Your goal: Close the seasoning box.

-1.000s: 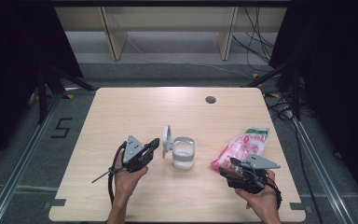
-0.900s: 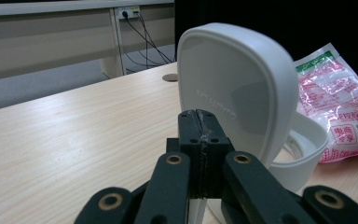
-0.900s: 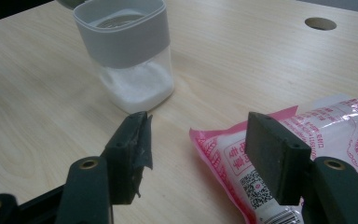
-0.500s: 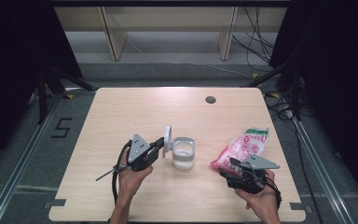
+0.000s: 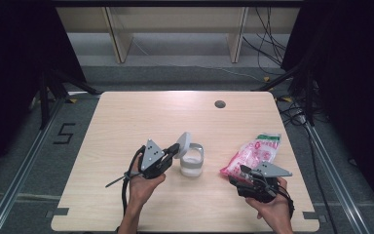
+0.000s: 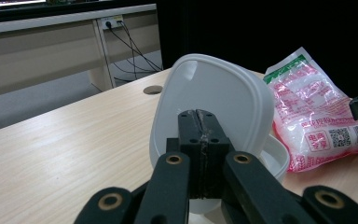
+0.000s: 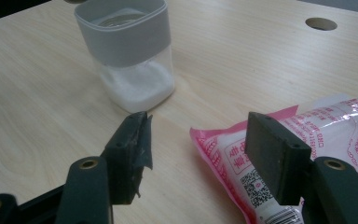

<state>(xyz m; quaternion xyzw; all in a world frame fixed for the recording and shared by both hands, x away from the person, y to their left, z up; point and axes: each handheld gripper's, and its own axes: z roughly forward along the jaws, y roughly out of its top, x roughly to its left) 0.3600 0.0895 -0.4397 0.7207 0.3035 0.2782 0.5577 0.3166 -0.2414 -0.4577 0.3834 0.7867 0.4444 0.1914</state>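
Lid (image 5: 182,145) of the clear container (image 5: 192,162) is the thing in hand: hinged up, near vertical, at the container's left rim, mid-bench toward the near edge.

High view: left gripper (image 5: 171,152) pinches the lid; right gripper (image 5: 239,173) hovers at the near end of the pink bag (image 5: 252,155), which lies toward the bench's right edge, apart from the container. Far half of the bench is bare apart from a cable hole (image 5: 219,104) near the far edge, so plenty of room there.

Left gripper view: jaws are closed tight on the lid's (image 6: 214,100) near edge, no gap showing. Container rim (image 6: 277,156) peeks out behind it w/ the bag (image 6: 314,114) beyond.

Right gripper view: right gripper (image 7: 193,140) is spread wide, holding nothing, bag corner (image 7: 223,154) betw. the jaws but not touched yet. Container (image 7: 133,58) stands upright, white powder in its bottom third (salt or sugar, can't tell).

Judgement: step looks like holding the lid open while the bag gets picked up. Keep the lid steady and don't tug sideways; the container is light and could tip. Close on the bag low at the corner and lift clear before swinging left, since the gap betw. bag and container is the tight spot, while the near right corner offers little room for the hand.
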